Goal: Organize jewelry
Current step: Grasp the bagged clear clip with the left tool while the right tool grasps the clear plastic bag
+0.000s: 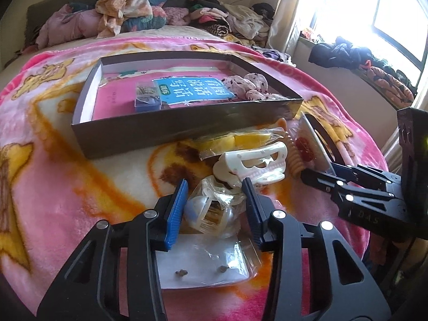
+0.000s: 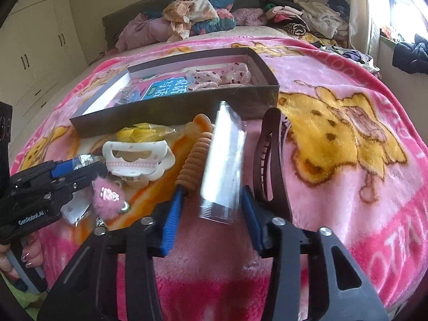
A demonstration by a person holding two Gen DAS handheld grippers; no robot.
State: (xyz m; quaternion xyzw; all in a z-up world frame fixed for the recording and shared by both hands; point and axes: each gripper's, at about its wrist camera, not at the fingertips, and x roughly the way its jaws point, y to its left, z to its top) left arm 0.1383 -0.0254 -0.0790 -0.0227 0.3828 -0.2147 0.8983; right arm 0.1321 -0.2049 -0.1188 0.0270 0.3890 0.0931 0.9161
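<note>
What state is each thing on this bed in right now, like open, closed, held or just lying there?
Shallow dark cardboard box: open, lidless, holding a blue book and a small clear case.
White plastic claw clip: closed, lying loose.
Dark brown claw clip: lying loose.
Left gripper: jaws around a crinkled clear plastic packet.
Right gripper: jaws around a flat clear plastic sleeve.

A pink cartoon blanket covered the bed; crumpled clothes lay heaped by the headboard (window bright beside them).
</note>
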